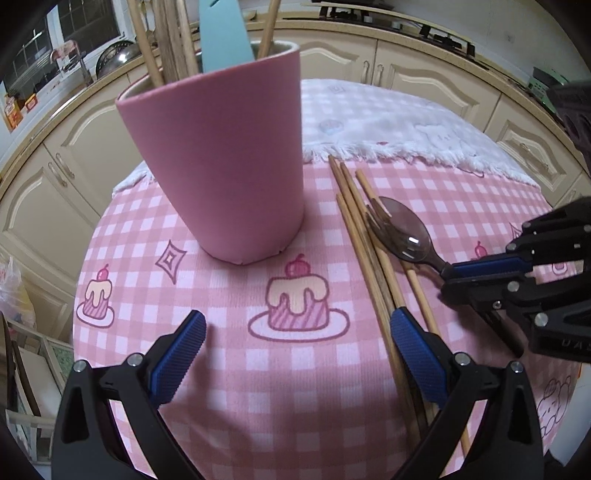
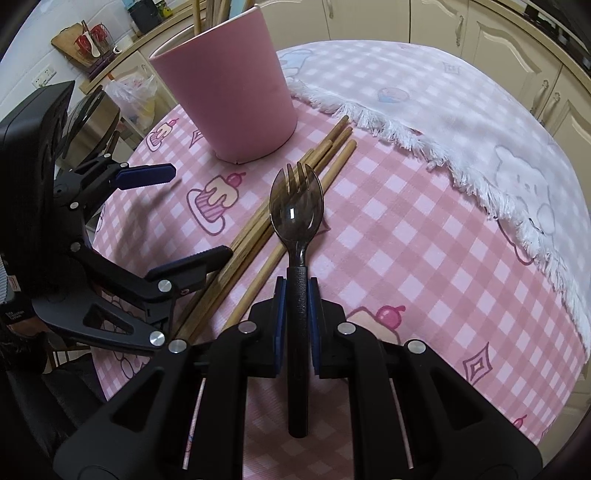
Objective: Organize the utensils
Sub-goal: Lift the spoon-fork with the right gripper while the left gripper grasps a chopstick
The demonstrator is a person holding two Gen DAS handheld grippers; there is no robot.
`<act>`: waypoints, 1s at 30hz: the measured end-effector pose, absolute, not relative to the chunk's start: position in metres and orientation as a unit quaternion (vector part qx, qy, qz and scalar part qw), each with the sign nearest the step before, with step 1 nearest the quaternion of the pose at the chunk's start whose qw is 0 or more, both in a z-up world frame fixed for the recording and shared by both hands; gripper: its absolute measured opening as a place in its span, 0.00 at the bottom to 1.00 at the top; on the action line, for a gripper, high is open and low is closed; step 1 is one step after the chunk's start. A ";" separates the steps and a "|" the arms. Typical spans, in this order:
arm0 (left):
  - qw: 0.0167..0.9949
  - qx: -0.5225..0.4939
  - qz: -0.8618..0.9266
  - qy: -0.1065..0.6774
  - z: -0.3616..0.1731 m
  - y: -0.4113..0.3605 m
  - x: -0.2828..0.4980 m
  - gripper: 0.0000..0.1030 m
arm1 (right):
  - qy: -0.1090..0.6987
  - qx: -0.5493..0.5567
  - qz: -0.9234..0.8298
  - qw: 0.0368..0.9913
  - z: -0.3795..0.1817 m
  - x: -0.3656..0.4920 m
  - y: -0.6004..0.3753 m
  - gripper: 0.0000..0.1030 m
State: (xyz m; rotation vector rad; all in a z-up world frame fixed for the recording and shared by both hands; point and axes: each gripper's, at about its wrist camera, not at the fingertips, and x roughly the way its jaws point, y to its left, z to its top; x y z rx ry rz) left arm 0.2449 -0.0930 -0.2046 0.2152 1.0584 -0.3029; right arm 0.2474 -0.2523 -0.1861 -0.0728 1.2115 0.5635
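Note:
A pink cup [image 1: 221, 166] stands on the table and holds wooden chopsticks and a light-blue utensil [image 1: 223, 33]; it also shows in the right wrist view [image 2: 229, 85]. Several wooden chopsticks [image 1: 369, 251] lie on the cloth right of the cup, also in the right wrist view [image 2: 280, 206]. My right gripper [image 2: 297, 295] is shut on the handle of a smoky translucent spork [image 2: 295, 206], held just above the chopsticks; the spork also shows in the left wrist view [image 1: 406, 232]. My left gripper [image 1: 299, 332] is open and empty, low over the cloth in front of the cup, its right finger [image 1: 417, 354] beside the chopsticks.
A pink checked tablecloth [image 1: 229, 295] with cake prints covers the round table. A white fringed towel [image 1: 399, 125] lies at the far side behind the chopsticks. Cream kitchen cabinets [image 1: 417, 74] ring the table. A plastic bag [image 2: 133, 92] sits beyond the table edge.

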 end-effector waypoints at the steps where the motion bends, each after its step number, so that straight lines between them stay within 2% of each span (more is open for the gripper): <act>1: 0.846 0.097 -0.141 0.505 -0.205 -0.092 0.247 0.95 | 0.562 -0.033 0.260 0.785 -0.186 0.248 -0.252 0.11; 8: 0.847 0.097 -0.122 0.508 -0.206 -0.101 0.251 0.94 | 0.564 -0.028 0.251 0.786 -0.184 0.250 -0.261 0.11; 10: 0.846 0.091 -0.125 0.510 -0.206 -0.103 0.253 0.90 | 0.565 -0.031 0.248 0.787 -0.183 0.250 -0.259 0.11; 12: 0.845 0.086 -0.133 0.511 -0.204 -0.104 0.253 0.80 | 0.565 -0.034 0.247 0.786 -0.183 0.252 -0.256 0.11; 15: 0.845 0.089 -0.139 0.509 -0.202 -0.107 0.252 0.73 | 0.565 -0.035 0.245 0.787 -0.183 0.252 -0.255 0.11; 26: 0.846 0.076 -0.143 0.508 -0.204 -0.109 0.261 0.70 | 0.566 -0.038 0.239 0.788 -0.183 0.253 -0.250 0.11; 28: 0.846 0.081 -0.147 0.506 -0.203 -0.111 0.259 0.64 | 0.566 -0.038 0.237 0.789 -0.183 0.253 -0.250 0.11; 30: 0.847 0.086 -0.148 0.503 -0.201 -0.112 0.255 0.52 | 0.567 -0.040 0.234 0.789 -0.184 0.253 -0.250 0.11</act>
